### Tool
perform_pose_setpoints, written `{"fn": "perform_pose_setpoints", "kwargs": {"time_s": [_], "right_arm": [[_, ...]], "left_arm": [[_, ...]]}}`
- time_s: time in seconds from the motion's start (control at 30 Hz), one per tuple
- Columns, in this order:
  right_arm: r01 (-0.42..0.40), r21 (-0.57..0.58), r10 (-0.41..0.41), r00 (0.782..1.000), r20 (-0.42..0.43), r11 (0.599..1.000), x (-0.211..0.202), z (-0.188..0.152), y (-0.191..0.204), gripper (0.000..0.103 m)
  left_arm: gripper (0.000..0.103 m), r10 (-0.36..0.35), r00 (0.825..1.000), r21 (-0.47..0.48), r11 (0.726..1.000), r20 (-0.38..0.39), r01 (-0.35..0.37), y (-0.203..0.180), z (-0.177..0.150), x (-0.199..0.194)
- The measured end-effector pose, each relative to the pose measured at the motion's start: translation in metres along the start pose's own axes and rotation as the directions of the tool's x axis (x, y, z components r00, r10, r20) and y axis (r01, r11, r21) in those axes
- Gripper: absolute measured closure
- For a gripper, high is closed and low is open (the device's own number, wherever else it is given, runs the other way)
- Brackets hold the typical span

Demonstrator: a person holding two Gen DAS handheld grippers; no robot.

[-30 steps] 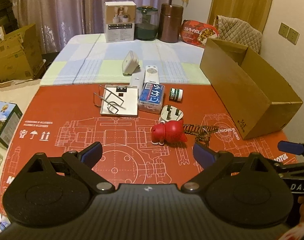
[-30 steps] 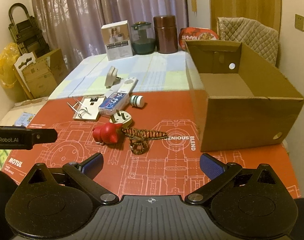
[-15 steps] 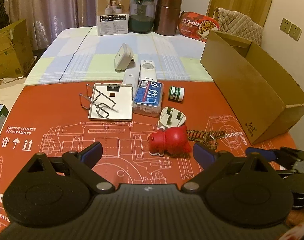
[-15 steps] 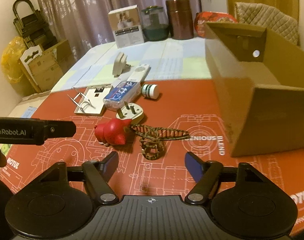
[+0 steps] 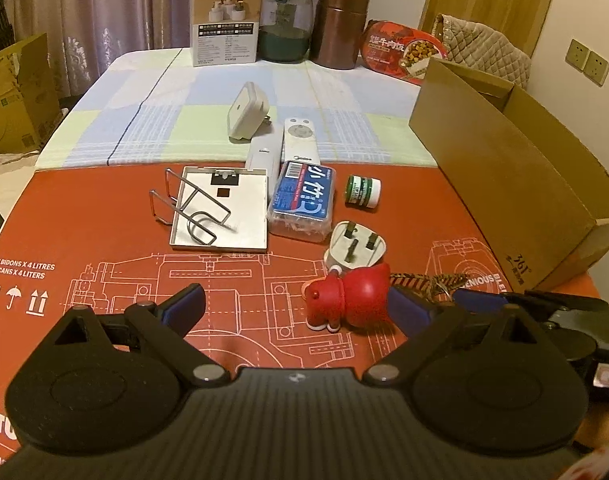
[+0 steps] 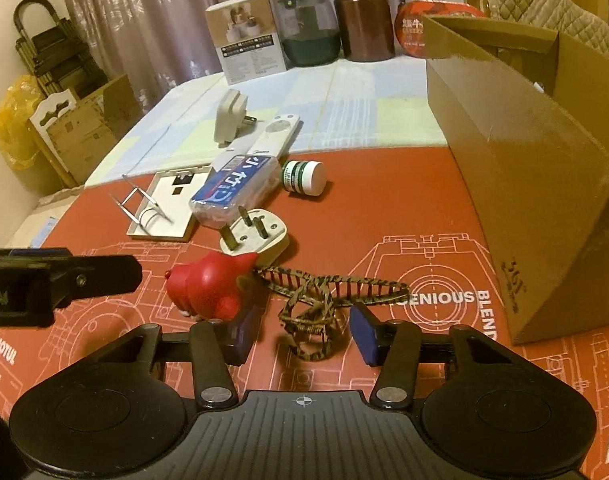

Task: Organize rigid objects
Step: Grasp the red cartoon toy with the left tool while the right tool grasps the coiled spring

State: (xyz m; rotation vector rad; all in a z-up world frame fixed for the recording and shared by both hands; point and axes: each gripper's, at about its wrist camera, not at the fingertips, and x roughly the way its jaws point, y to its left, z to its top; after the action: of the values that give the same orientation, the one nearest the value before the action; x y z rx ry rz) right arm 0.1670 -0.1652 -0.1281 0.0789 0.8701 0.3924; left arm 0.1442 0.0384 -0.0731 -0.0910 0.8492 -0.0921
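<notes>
One hair claw (image 6: pixel 324 300) (leopard-striped, toothed) lying on red mat (image 6: pixel 384 216).

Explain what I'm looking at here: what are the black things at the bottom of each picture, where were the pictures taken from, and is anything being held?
No robot: a person carries a two-finger gripper in each hand, each with a fisheye camera looking along its fingers. The black shapes are those grippers.

In the left wrist view the left gripper stands open and empty. In the right wrist view the right gripper has just been closing around a leopard-print hair clip; the pads do not yet press it.

On the red mat also lie a red pig figurine, a white three-pin plug, a small green jar, a floss-pick box, a metal wire holder and two remotes. A cardboard box stands open at the right.
</notes>
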Motion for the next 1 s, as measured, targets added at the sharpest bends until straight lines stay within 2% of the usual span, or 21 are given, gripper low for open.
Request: {"fn": "perform_pose_setpoints", "kwargs": {"time_s": [0.2, 0.37, 0.67, 0.83, 1.0], "right_arm": [[0.024, -0.011, -0.024, 1.000, -0.015, 1.000, 0.015, 0.002, -0.001, 0.063], [0.054, -0.033, -0.054, 0.999, -0.005, 0.998, 0.015, 0.003, -0.004, 0.075], [0.114, -0.050, -0.114, 0.993, 0.005, 0.992, 0.004, -0.001, -0.015, 0.076], [0.122, -0.038, -0.122, 0.993, 0.005, 0.992, 0.001, -0.004, -0.020, 0.076], [0.122, -0.039, -0.122, 0.993, 0.012, 0.992, 0.000, -0.005, -0.021, 0.076]], "left_arm": [[0.008, -0.002, 1.000, -0.020, 1.000, -0.003, 0.002, 0.006, -0.002, 0.004], [0.008, -0.018, 1.000, -0.020, 1.000, -0.005, 0.018, 0.006, -0.005, 0.007], [0.010, -0.052, 0.999, -0.031, 0.998, -0.016, 0.051, -0.006, -0.008, 0.024], [0.010, -0.071, 0.997, -0.051, 0.996, -0.028, 0.069, -0.015, -0.007, 0.040], [0.017, -0.072, 0.997, -0.054, 0.996, -0.039, 0.070, -0.023, -0.003, 0.055]]}}
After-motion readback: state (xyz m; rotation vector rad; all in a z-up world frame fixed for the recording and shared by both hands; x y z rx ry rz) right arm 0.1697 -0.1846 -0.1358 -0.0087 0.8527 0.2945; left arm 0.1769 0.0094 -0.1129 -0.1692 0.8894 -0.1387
